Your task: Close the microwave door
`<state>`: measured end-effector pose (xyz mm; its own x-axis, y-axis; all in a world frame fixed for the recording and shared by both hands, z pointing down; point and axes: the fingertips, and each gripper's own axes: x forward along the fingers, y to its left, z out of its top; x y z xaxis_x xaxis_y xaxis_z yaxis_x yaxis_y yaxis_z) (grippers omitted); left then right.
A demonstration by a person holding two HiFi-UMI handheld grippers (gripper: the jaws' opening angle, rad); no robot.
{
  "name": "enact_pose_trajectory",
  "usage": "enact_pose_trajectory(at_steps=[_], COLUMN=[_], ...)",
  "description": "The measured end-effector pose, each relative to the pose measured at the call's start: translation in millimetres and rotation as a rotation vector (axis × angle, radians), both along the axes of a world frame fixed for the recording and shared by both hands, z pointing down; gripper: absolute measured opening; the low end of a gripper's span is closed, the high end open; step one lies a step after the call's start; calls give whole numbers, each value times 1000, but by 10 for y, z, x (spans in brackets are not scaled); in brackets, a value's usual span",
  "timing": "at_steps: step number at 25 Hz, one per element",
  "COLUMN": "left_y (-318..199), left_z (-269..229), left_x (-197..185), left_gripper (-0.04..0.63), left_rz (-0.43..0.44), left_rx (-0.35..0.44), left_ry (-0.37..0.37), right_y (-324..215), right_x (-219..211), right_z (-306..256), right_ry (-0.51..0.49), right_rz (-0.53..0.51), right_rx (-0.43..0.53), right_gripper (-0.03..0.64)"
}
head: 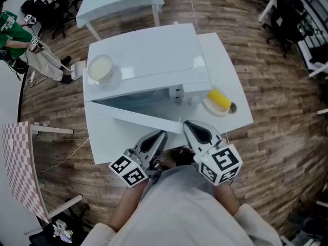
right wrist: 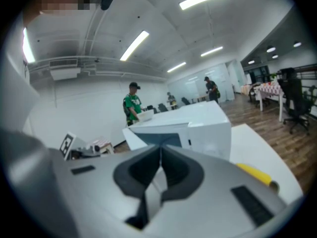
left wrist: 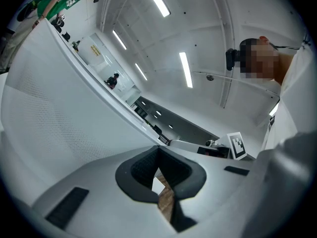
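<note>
Left gripper (head: 163,134) and right gripper (head: 186,123): pinched shut, empty, side by side. Just ahead of both tips, white glass-fronted door (head: 133,118) of boxy white microwave (head: 148,55), standing open. Probably lining up to push; next, press door's free edge forward until latched.

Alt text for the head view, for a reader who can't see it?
A white microwave stands on a white table with its door swung partly open. The left gripper and right gripper, both shut and empty, hover near the door's free edge; a bowl rests on the microwave.
</note>
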<state>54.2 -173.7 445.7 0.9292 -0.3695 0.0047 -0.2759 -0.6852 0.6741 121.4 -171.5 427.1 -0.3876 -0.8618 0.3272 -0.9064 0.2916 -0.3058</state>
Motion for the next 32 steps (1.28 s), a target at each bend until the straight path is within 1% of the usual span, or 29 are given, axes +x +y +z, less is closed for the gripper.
enact_pose_trajectory(at_steps=[14, 32], left_y=[-155, -239], left_z=[-12, 16], left_x=[262, 571], left_gripper=[17, 17], left_rz=[-1, -61], left_rx=[6, 7], left_ry=[5, -7], right_y=[-158, -207], right_x=[253, 523], right_z=[22, 83], right_ry=[3, -14], right_rz=[-9, -57], right_rx=[-2, -7], right_gripper=[23, 23])
